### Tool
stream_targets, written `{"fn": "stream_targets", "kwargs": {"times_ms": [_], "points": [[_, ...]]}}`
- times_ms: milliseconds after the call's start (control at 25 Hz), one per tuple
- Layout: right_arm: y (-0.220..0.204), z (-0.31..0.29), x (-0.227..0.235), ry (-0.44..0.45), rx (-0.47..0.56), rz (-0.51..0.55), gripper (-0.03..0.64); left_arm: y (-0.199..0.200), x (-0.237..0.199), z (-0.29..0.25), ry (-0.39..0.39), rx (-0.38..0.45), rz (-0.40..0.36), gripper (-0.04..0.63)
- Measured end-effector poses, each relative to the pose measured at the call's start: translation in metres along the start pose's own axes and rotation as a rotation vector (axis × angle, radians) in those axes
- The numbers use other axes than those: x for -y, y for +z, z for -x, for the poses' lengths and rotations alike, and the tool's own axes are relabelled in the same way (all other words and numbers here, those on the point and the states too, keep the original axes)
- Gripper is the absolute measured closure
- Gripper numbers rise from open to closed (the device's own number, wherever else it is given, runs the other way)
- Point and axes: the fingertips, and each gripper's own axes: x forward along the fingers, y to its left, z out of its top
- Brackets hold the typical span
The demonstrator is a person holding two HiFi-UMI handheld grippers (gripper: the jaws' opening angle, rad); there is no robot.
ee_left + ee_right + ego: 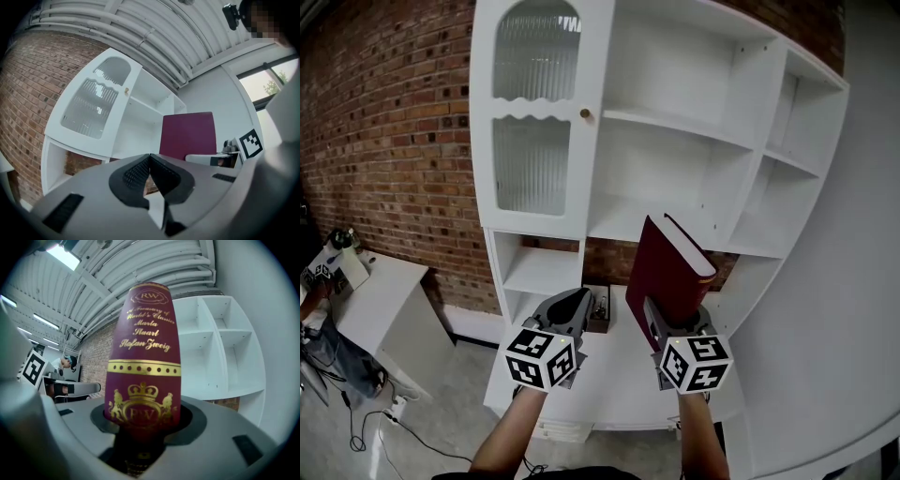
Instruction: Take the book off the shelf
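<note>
Two hand-held grippers reach toward a tall white shelf unit (675, 122) that stands against a brick wall (384, 141).

Head view: the left gripper (575, 302) points at the lower part of the shelf unit, just below its closed ribbed-glass door (534, 112). The right gripper (679, 321) is beside it, in front of the shelf unit's lower middle. It holds a dark red hardback book (670, 272), which stands nearly upright and leans slightly to the left. The book is in front of the open middle compartments and above the ledge at the shelf unit's base. A low white table (384, 309) stands to the left of the shelf unit.

Left gripper view: the two dark ridged pads are pressed together with nothing between them. Beyond them is the shelf unit with its glass door at the left. The book's plain red cover shows in front of the shelf unit's right half, and the right gripper's marker cube (251, 143) is just right of it.

Right gripper view: the jaws are clamped on the lower end of the book's spine, which fills the centre. The spine carries gold lettering, a dotted gold band and a crowned crest. The shelf unit's empty white compartments lie behind it to the right. Far to the left of the shelf unit, by the brick wall, a person (68, 363) bends forward.
</note>
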Motion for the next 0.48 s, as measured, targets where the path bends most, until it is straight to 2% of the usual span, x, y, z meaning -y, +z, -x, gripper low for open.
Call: {"fn": "stream_targets", "kwargs": {"times_ms": [280,480], "points": [[-0.015,0.016,0.013,0.001,-0.006,-0.028,0.377,-0.018,0.021,-0.002,0.013,-0.043,-0.007,0.580],[-0.022,0.023,0.007,0.009,0.008,-0.038,0.377,-0.032,0.028,0.007,0.028,-0.071,-0.020,0.580]]}}
